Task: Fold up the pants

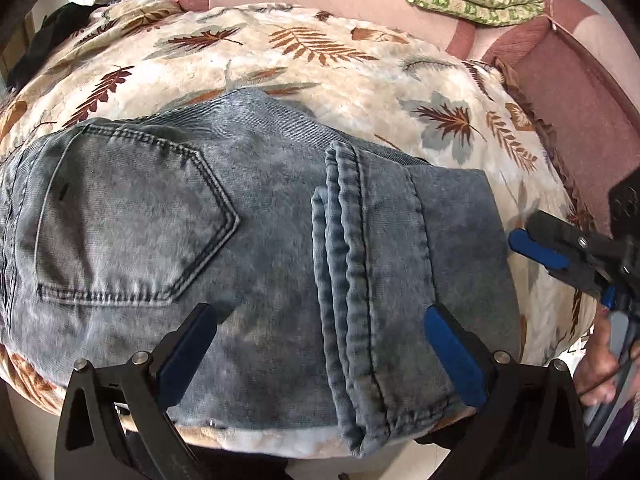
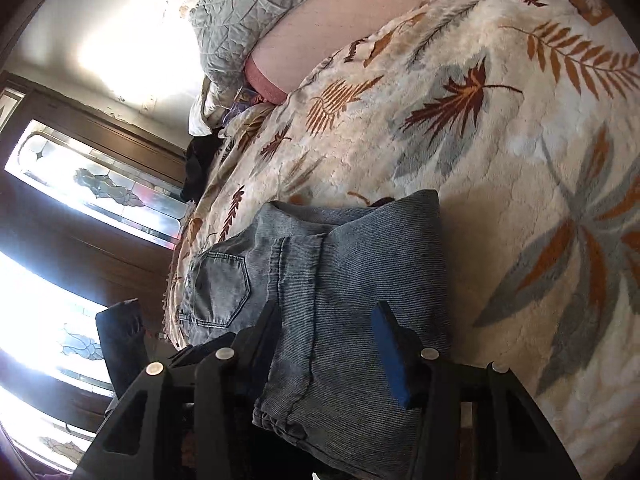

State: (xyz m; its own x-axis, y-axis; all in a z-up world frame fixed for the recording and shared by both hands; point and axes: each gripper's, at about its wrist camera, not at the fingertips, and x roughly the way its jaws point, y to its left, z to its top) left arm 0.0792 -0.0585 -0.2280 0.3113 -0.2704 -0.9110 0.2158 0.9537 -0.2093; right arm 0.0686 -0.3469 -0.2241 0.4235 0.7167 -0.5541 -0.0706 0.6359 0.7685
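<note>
The faded grey-blue denim pants (image 1: 224, 240) lie folded into a compact stack near the front edge of the cream plush blanket with rust and grey leaf print (image 1: 328, 72), back pocket (image 1: 132, 220) to the left, doubled leg hems (image 1: 352, 280) laid across to the right. The left gripper (image 1: 320, 352) hovers over the stack, blue pads spread, pinching nothing. At far right the right gripper (image 1: 520, 236) sits just beside the stack's folded edge, jaws partly parted and empty. Assessment: the denim is heavy, limp, thick at seams and not slippery; best purchase is at the layered hem edge or the folded side, taking all plies together.
</note>
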